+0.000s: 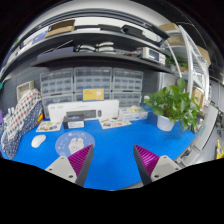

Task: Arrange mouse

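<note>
Mouse: a small white oval computer mouse [38, 141] sits on the blue desk surface, far off to the left, near the desk's left edge and well ahead of the fingers.
Hand-held gripper: the hand-held gripper [113, 160] is spread wide and holding nothing; its two grey fingers show purple pads [80, 157] on their inner faces, with bare blue desk between them.
Disc: a round, clear, flat dish-like object [74, 142] lies just beyond the left finger, to the right of the mouse and apart from it.
Desk: the blue-topped desk [120, 143] runs broad from near to far.
Plant: a leafy green plant in a blue pot [168, 108] stands at the far right of the desk.
Back row: a long white box-like unit with a yellow label [85, 107] sits along the far edge; small items beside it are too small to tell.
Above: shelves [95, 35] loaded with boxes.
</note>
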{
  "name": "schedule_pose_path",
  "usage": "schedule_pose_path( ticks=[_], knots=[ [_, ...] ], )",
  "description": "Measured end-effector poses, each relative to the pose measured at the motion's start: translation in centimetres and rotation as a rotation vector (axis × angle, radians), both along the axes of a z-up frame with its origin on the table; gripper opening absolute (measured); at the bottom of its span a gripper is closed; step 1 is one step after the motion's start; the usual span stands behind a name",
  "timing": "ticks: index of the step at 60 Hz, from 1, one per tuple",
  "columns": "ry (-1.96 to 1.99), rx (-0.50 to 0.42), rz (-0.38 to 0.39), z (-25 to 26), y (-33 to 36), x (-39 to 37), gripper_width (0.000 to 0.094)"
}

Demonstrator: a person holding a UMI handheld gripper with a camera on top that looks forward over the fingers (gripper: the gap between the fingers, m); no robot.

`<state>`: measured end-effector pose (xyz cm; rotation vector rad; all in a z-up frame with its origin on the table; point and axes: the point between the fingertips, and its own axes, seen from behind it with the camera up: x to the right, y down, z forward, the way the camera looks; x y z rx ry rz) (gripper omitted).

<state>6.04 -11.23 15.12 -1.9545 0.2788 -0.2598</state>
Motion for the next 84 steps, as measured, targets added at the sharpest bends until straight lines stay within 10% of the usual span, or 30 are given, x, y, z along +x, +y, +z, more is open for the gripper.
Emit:
schedule_pose_path(
  ticks=[38, 84],
  knots=[
    [0.104, -0.247, 0.407, -14.0, 8.6, -31.6, 0.0824],
    [0.081, -0.344, 0.39, -16.6, 27.8, -41.8, 0.0718]
  ],
)
